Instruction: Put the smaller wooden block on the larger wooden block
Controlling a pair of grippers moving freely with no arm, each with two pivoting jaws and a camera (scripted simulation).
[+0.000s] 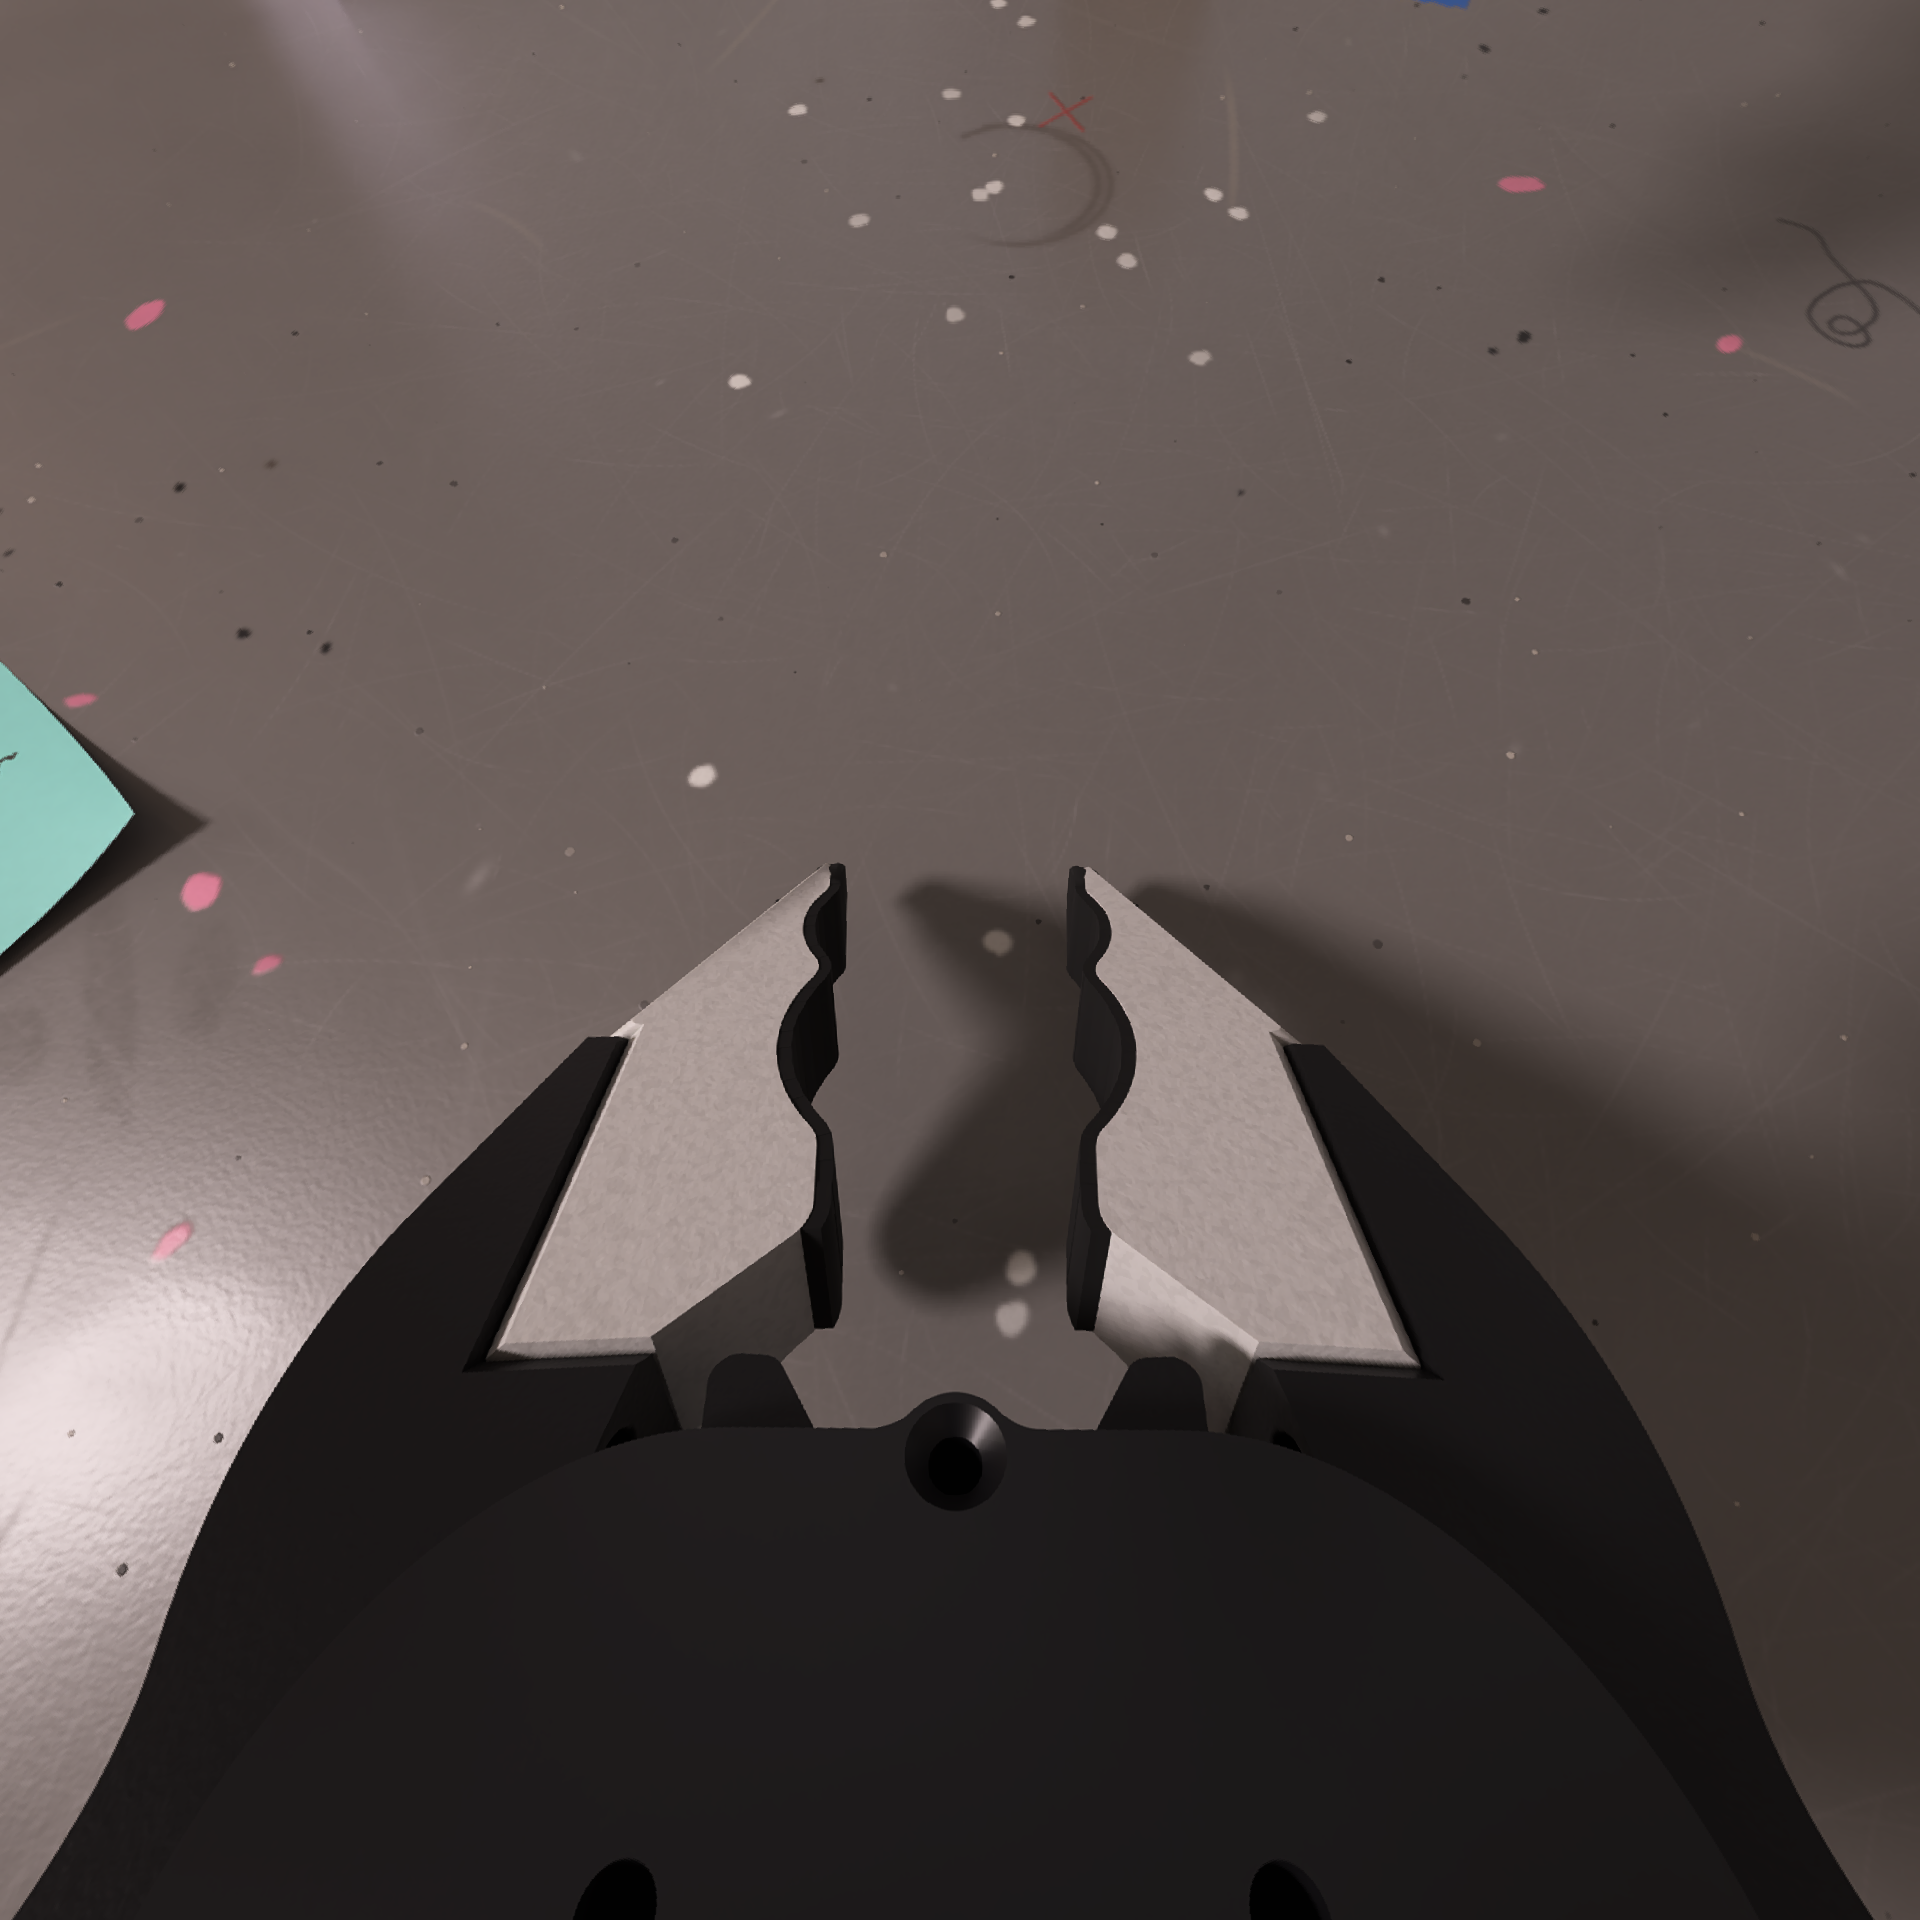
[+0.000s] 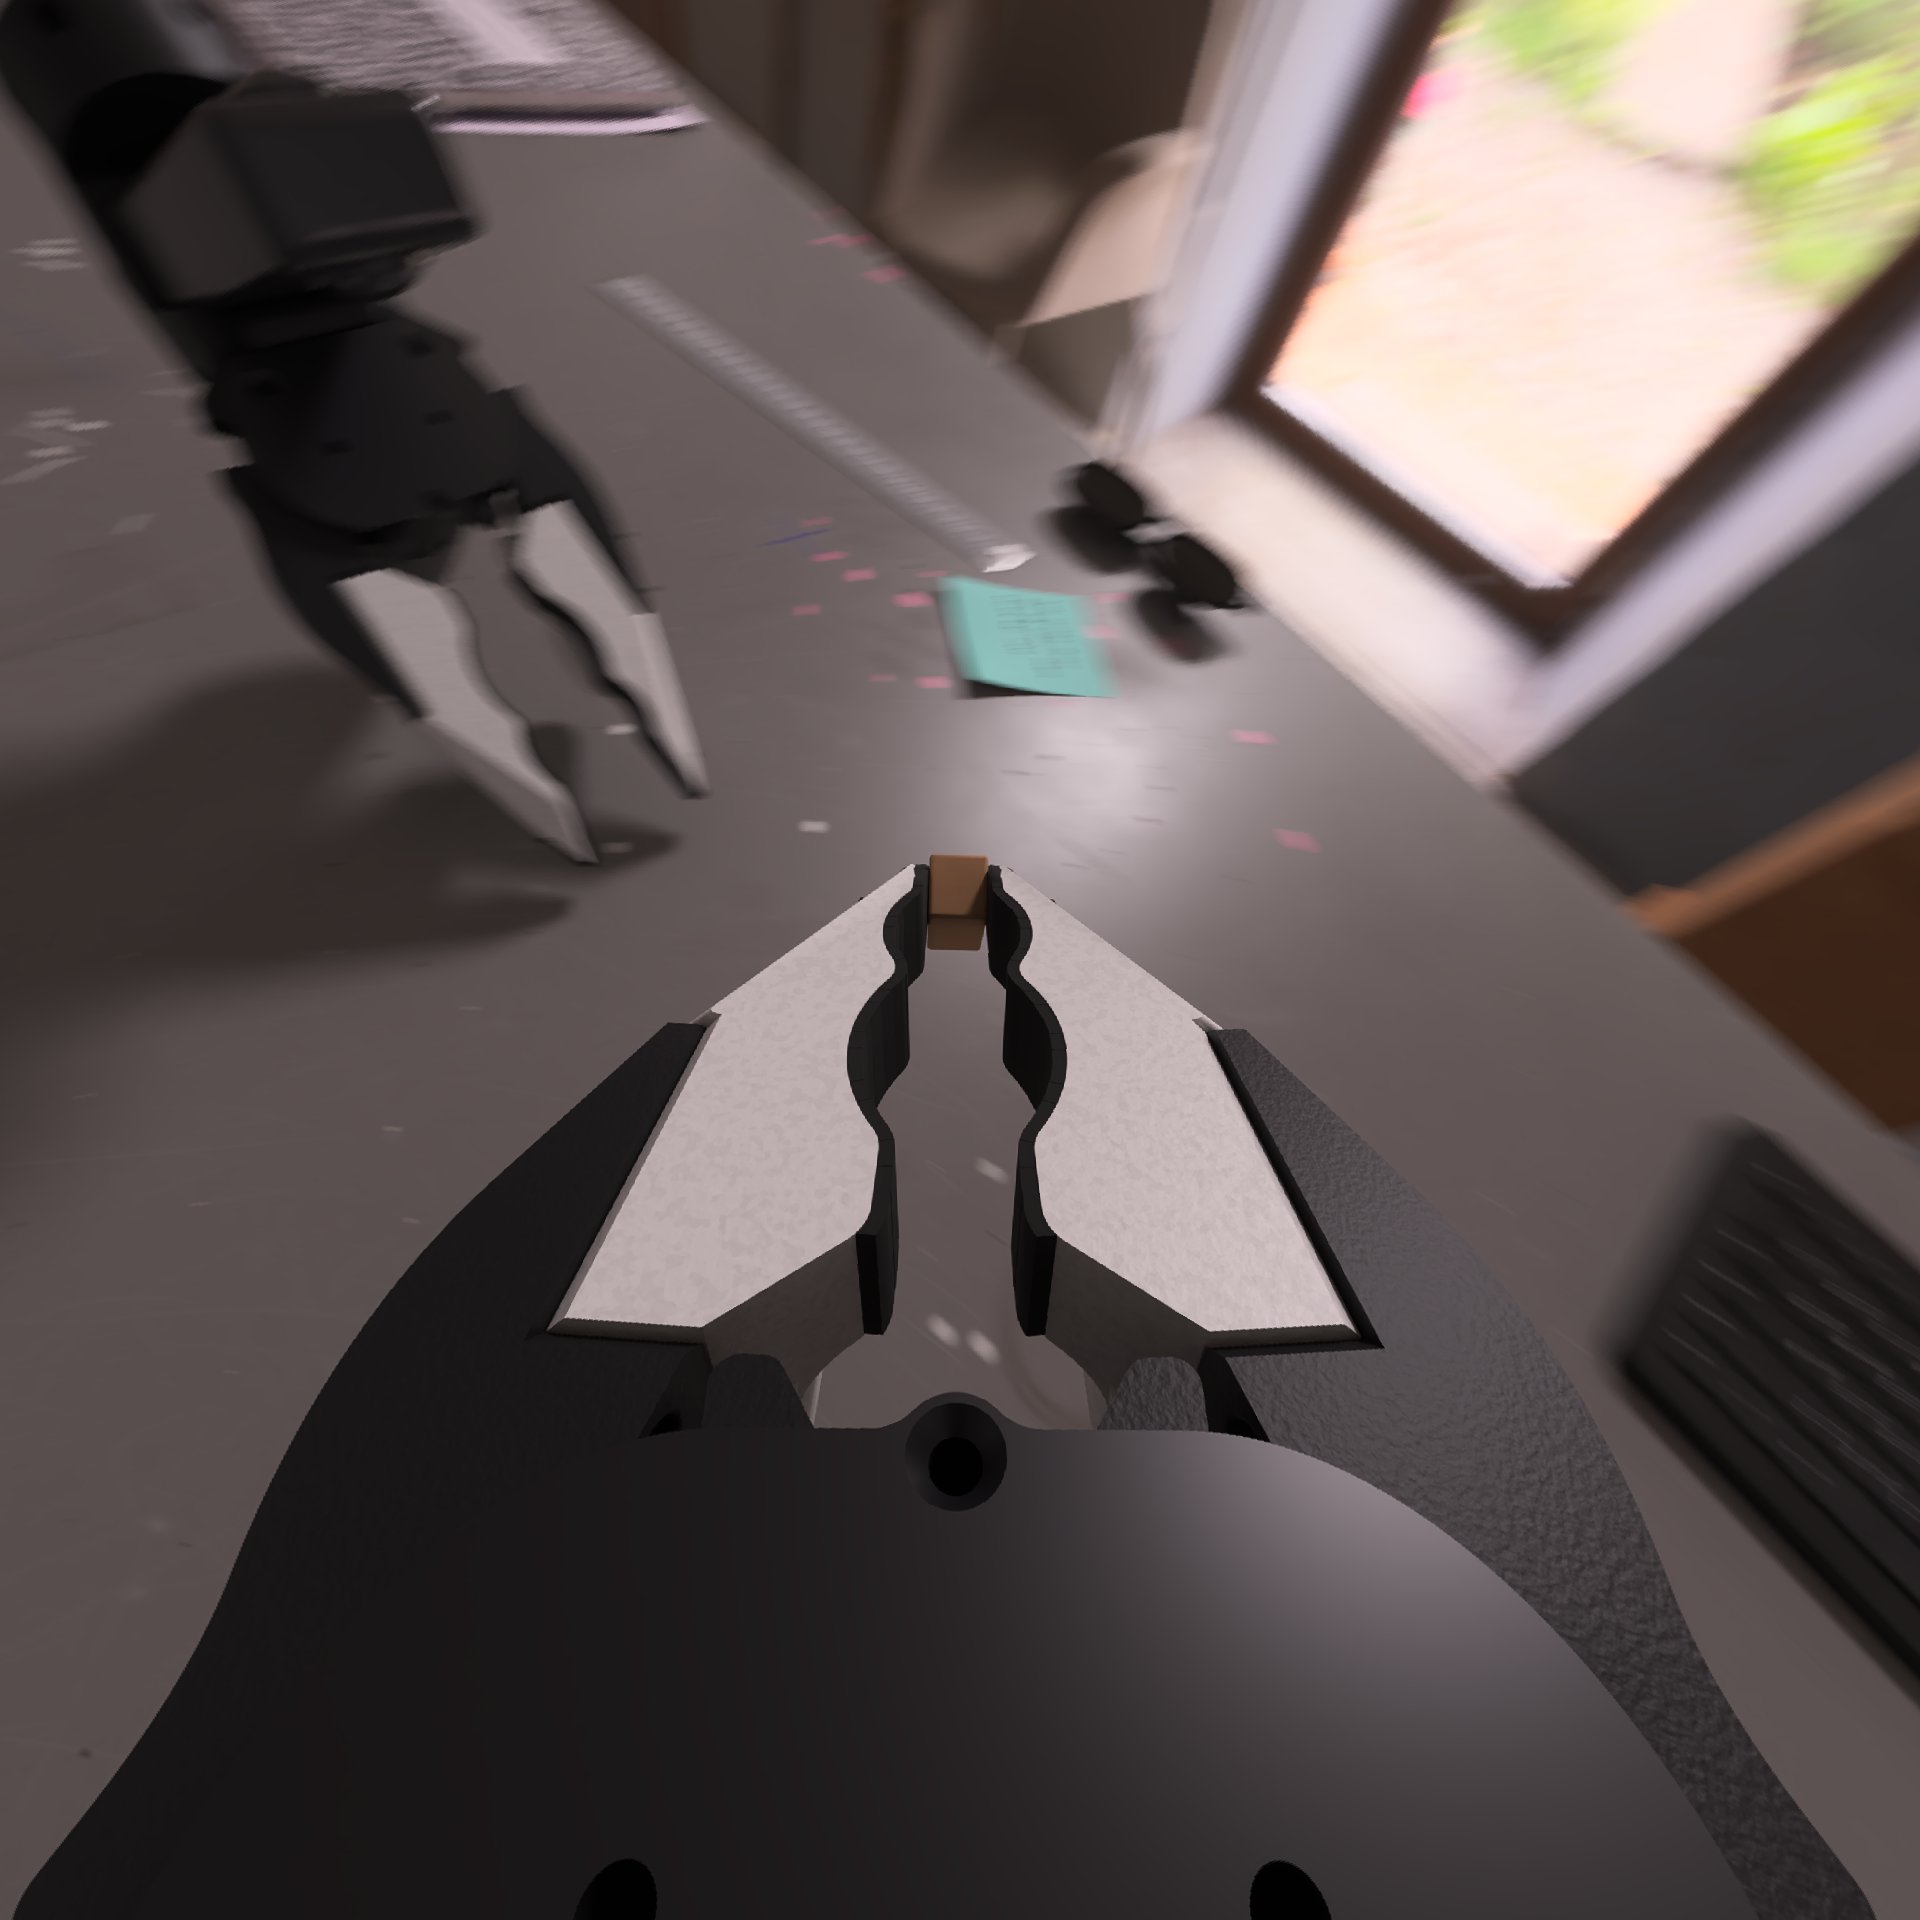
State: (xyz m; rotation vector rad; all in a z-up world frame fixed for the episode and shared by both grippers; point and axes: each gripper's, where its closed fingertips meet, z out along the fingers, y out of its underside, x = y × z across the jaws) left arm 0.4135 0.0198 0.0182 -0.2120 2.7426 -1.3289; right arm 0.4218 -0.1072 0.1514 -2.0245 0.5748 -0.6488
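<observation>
My right gripper [image 2: 957,878] is shut on a small tan wooden block [image 2: 957,900], pinched between its fingertips and held above the grey table [image 2: 312,1091]. The view is blurred by motion. My left gripper [image 1: 956,873] is open and empty, low over the speckled grey table [image 1: 1039,571]. It also shows in the right wrist view [image 2: 639,821] at the upper left, fingers apart and pointing down at the table. The larger wooden block is not in either view.
A teal paper note lies on the table at the left of the left wrist view [image 1: 47,810] and beyond the block in the right wrist view [image 2: 1023,636]. A ruler [image 2: 821,426], a dark keyboard [image 2: 1797,1371], black chair castors [image 2: 1143,551] and a window [image 2: 1558,291] show.
</observation>
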